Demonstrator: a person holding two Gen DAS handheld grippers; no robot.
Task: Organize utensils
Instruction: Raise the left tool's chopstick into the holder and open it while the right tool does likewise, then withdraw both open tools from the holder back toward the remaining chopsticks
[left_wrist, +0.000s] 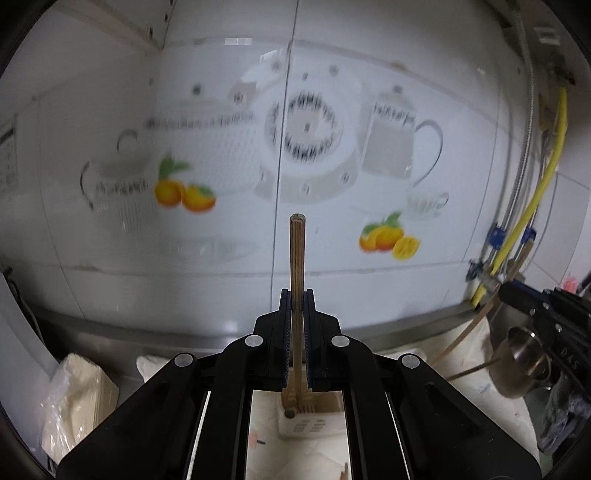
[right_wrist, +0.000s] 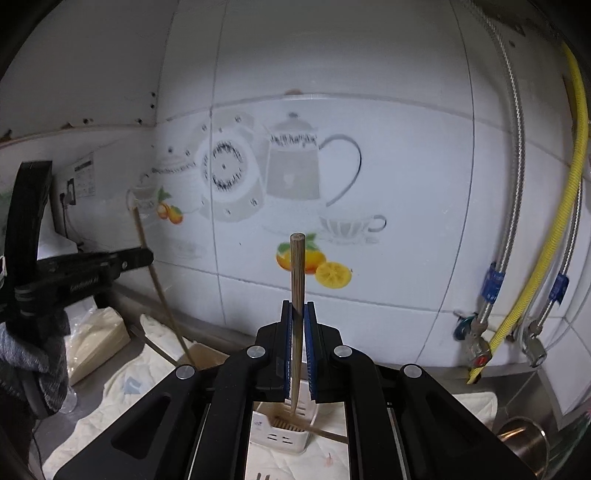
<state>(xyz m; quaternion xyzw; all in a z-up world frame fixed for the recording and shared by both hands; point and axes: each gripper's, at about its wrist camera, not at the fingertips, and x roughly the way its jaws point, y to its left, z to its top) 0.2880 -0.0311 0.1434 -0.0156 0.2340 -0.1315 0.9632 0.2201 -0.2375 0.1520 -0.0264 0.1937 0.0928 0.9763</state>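
My left gripper (left_wrist: 296, 295) is shut on a wooden chopstick (left_wrist: 296, 254) that stands upright, its lower end above a white utensil holder (left_wrist: 310, 424) with several chopsticks in it. My right gripper (right_wrist: 298, 308) is shut on another wooden chopstick (right_wrist: 296, 273), also upright, its lower end in or just above the white utensil holder (right_wrist: 280, 435). The left gripper (right_wrist: 144, 254) and its chopstick (right_wrist: 155, 280) show at the left of the right wrist view. The right gripper (left_wrist: 506, 291) shows at the right edge of the left wrist view.
A tiled wall with teapot and orange prints (left_wrist: 306, 129) is close ahead. Yellow and metal hoses (right_wrist: 517, 302) run down the right. A steel cup (left_wrist: 524, 362) stands at the right. A bag of paper napkins (left_wrist: 77, 391) lies left. A white cloth (right_wrist: 122, 380) covers the counter.
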